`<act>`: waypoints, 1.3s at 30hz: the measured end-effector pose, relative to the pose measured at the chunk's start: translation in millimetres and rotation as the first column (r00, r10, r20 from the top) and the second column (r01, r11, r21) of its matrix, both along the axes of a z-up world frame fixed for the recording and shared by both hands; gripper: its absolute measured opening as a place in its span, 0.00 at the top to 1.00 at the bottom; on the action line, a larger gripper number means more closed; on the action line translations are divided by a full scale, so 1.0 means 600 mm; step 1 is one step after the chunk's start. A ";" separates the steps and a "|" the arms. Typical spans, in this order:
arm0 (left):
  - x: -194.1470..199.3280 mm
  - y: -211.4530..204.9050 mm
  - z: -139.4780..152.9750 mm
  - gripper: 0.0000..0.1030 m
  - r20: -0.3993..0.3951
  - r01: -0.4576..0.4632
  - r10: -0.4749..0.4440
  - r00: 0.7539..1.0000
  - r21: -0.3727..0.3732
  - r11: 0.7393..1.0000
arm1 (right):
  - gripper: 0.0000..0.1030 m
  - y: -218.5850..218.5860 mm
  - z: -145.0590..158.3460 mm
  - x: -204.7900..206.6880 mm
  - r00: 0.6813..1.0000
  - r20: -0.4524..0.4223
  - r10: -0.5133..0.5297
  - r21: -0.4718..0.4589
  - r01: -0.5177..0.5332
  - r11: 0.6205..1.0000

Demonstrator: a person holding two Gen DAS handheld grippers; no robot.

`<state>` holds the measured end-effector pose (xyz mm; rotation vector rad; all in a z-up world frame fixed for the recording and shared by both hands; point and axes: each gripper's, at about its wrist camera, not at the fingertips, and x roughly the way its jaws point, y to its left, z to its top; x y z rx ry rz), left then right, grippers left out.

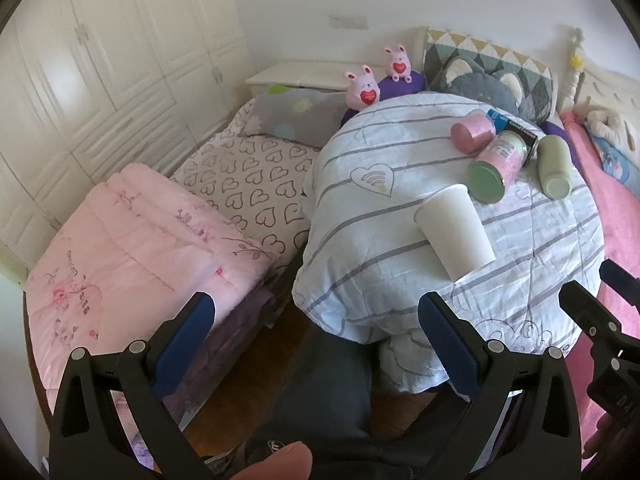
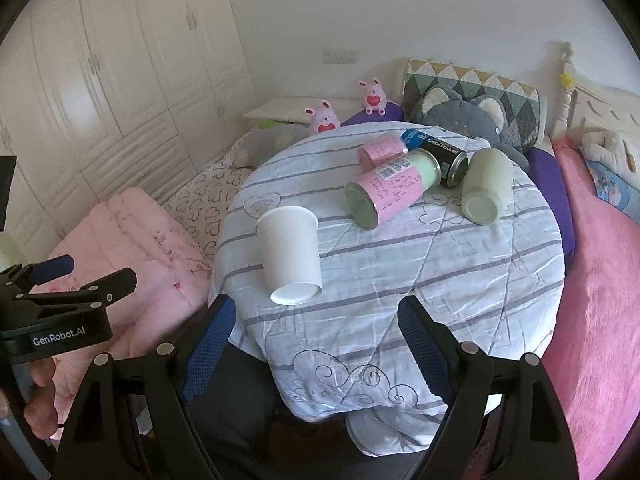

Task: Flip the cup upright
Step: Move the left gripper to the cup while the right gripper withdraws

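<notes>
Both grippers, left gripper (image 1: 316, 320) and right gripper (image 2: 314, 322), hang spread and empty short of the cup (image 2: 290, 254), which lies sideways on the quilt (image 2: 440, 280), awaiting a grasp.

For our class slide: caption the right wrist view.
Open right gripper faces a white paper cup lying on the striped quilt.

Striped quilt (image 2: 400, 280) over a round surface, carrying a tipped white cup (image 2: 289, 254), three pink-and-green canisters lying sideways, one black can.
</notes>
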<state>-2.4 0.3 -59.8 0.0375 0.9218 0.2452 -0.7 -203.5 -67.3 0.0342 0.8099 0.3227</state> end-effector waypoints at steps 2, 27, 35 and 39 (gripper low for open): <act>-0.004 -0.004 0.000 0.00 -0.001 0.001 -0.001 1.000 0.000 1.000 | 0.18 -0.003 0.001 -0.001 1.000 0.002 0.003 0.001 -0.003 1.000; -0.021 -0.045 -0.002 0.00 -0.043 -0.032 0.031 0.999 -0.031 0.999 | 0.18 -0.047 -0.007 -0.007 1.000 0.006 0.018 0.016 -0.018 1.000; -0.005 -0.071 -0.005 0.00 -0.067 -0.040 0.038 0.997 -0.040 0.998 | 0.18 -0.070 -0.019 0.005 1.000 -0.003 0.025 0.032 -0.025 0.999; 0.016 -0.093 -0.013 0.00 -0.085 -0.037 0.033 0.996 -0.046 0.998 | 0.18 -0.087 -0.028 0.017 1.000 -0.014 0.021 0.039 -0.021 0.999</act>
